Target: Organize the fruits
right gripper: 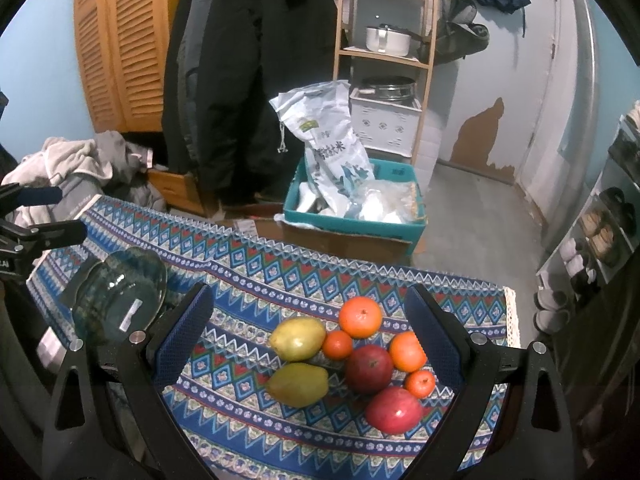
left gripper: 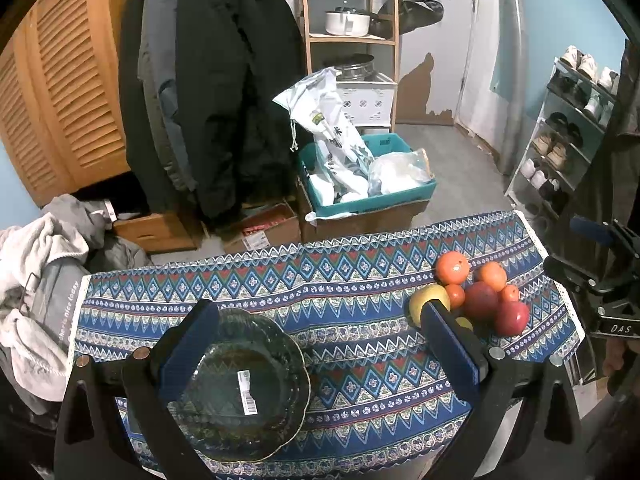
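A clear glass bowl [left gripper: 240, 388] with a white sticker sits on the blue patterned cloth [left gripper: 340, 280] at the table's left. My left gripper [left gripper: 320, 312] hovers open above it, and its left finger [left gripper: 188, 344] overlaps the bowl's left rim. At the table's right lies a cluster of fruit [left gripper: 472, 296]. In the right wrist view my right gripper [right gripper: 308, 294] is open over two yellow-green pears [right gripper: 298, 338], oranges [right gripper: 360, 316], small tangerines [right gripper: 337, 345] and two red fruits [right gripper: 369, 368]. It touches none of them. The bowl [right gripper: 120, 300] is at the left.
Beyond the table's far edge a teal crate [right gripper: 352, 220] with bags sits on a cardboard box. Dark coats [left gripper: 208, 80] hang behind, with a wooden shelf [left gripper: 352, 40] beside them. A laundry pile [left gripper: 40, 280] is at the left and a shoe rack [left gripper: 568, 128] at the right.
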Available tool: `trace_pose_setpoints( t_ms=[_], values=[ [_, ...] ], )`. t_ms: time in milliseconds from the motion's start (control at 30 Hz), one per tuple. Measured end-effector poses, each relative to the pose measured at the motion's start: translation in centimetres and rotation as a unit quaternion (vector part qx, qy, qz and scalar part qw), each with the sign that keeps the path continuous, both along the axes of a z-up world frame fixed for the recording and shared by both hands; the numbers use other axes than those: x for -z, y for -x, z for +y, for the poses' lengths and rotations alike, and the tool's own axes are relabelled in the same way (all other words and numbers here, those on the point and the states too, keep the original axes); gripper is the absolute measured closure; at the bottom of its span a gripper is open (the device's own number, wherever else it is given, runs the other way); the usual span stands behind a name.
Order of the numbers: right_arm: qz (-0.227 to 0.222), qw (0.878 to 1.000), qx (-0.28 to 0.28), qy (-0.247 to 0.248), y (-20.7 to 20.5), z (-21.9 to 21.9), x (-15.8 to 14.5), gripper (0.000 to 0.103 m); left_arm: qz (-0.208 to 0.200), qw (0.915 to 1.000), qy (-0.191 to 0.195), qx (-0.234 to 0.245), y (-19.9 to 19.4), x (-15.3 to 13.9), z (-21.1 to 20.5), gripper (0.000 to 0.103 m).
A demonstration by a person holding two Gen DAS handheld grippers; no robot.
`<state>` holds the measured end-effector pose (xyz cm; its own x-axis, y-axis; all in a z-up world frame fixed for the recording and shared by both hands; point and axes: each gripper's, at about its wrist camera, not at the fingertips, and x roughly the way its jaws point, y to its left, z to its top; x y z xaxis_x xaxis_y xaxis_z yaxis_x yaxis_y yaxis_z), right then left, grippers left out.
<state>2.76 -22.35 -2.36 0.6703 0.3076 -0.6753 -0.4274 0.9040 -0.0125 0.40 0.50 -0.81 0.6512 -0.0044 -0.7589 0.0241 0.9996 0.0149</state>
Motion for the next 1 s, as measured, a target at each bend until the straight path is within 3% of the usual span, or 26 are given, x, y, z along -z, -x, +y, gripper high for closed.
trace_pose_setpoints(
  t_ms=[1000],
  values=[
    [0.002,1.0,0.0,0.001,-0.02,-0.15,0.04,0.008,0.005,0.9999,-0.009,-0.006,0.12,0.23,0.45,0.001]
  ],
)
